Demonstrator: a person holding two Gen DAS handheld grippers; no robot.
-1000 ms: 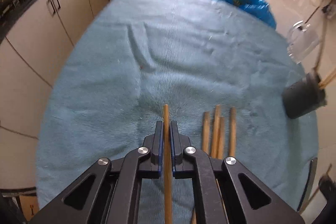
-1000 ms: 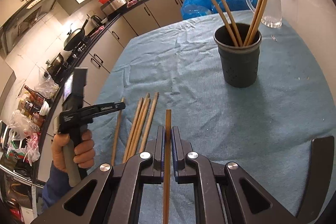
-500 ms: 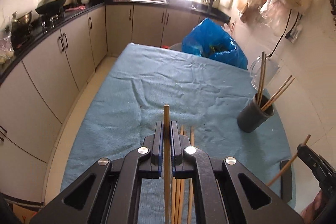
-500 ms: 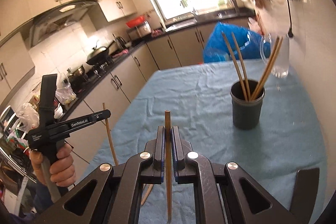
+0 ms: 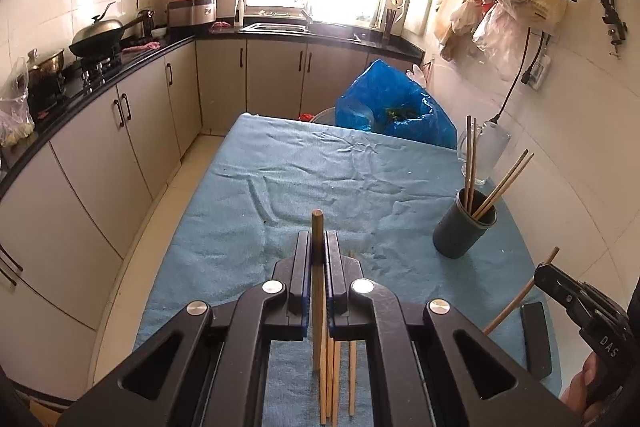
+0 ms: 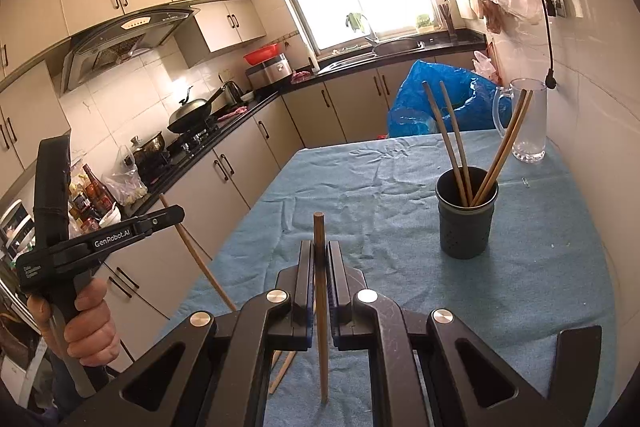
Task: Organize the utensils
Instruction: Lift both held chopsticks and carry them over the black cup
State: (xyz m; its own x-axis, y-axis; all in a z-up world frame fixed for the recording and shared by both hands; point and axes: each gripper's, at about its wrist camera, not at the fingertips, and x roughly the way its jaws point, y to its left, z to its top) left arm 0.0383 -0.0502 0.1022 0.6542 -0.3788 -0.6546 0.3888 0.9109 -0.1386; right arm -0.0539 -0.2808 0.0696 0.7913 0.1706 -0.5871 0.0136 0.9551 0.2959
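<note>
My left gripper (image 5: pixel 318 241) is shut on a wooden chopstick (image 5: pixel 318 307) and holds it well above the blue cloth (image 5: pixel 320 179). It also shows in the right wrist view (image 6: pixel 176 215). My right gripper (image 6: pixel 319 251) is shut on another wooden chopstick (image 6: pixel 320 307), raised over the cloth's near end. It also shows in the left wrist view (image 5: pixel 538 273). A dark holder cup (image 6: pixel 466 213) with several chopsticks stands ahead to the right; it also shows in the left wrist view (image 5: pixel 464 227). Loose chopsticks (image 5: pixel 352 359) lie on the cloth under the left gripper.
A clear glass jug (image 6: pixel 528 119) and a blue plastic bag (image 6: pixel 444 99) stand at the table's far right by the wall. A black flat object (image 5: pixel 536 339) lies at the near right edge. Kitchen cabinets (image 5: pixel 120 131) run along the left.
Both grippers have lifted and tilted up with their chopsticks, away from the cloth. The loose chopsticks stay on the cloth below.
</note>
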